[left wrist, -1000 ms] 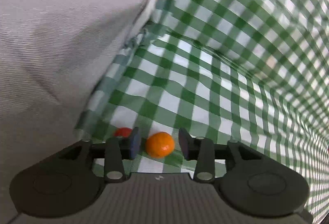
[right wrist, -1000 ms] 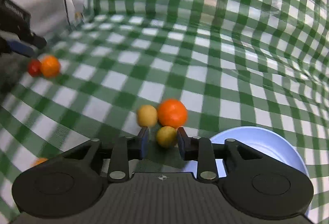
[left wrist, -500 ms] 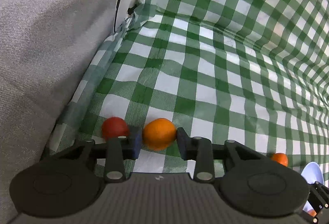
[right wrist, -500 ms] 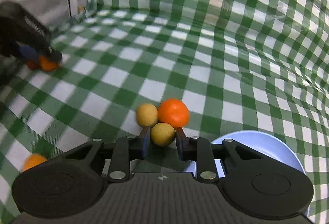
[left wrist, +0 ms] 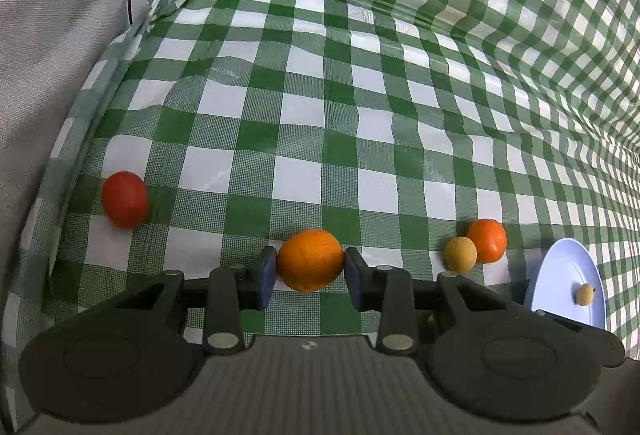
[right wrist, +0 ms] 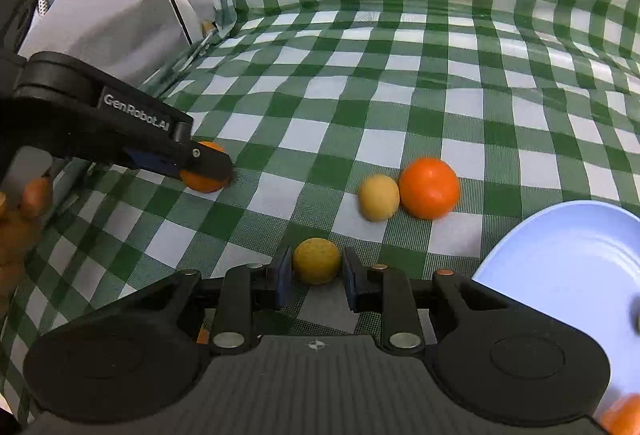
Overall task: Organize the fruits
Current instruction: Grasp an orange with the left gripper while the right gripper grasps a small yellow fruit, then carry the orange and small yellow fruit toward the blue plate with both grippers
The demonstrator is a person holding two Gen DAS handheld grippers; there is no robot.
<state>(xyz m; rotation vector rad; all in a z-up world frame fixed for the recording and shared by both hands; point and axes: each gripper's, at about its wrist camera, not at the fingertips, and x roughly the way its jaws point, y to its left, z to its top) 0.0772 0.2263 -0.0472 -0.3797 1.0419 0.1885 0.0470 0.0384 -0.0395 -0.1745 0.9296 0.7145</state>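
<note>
- Two grippers over a green-and-white checked cloth (left wrist: 304,115), each pinching one fruit.
- Left gripper (left wrist: 310,267), bottom centre of the left view: fingers pressed against both sides of an orange (left wrist: 310,260). The right view shows the same gripper (right wrist: 208,171) at mid-left, reaching in from the left edge, its finger across the orange (right wrist: 202,185); whether the fruit is clear of the cloth, cannot tell.
- Right gripper (right wrist: 316,269), bottom centre of the right view: fingers clamped on a small yellow fruit (right wrist: 317,261).
- Red fruit (left wrist: 125,198) lies alone at mid-left of the left view, near the cloth's edge, well apart from the orange.
- Loose pair on the cloth: a second yellow fruit (right wrist: 378,197) touching a tangerine (right wrist: 429,188), right of centre in the right view, beyond the right gripper. Same pair sits at lower right in the left view: yellow (left wrist: 461,254), tangerine (left wrist: 486,240).
- Pale blue plate (right wrist: 560,255) at lower right of the right view, near the pair. In the left view the plate (left wrist: 560,275) sits at the far right edge with one small yellowish fruit (left wrist: 585,294) on it.
- Grey fabric bulk (left wrist: 52,35) fills the upper left of the left view, bordering the cloth.
- Orange blur (right wrist: 624,415) at the bottom right corner of the right view; too unclear to name.
</note>
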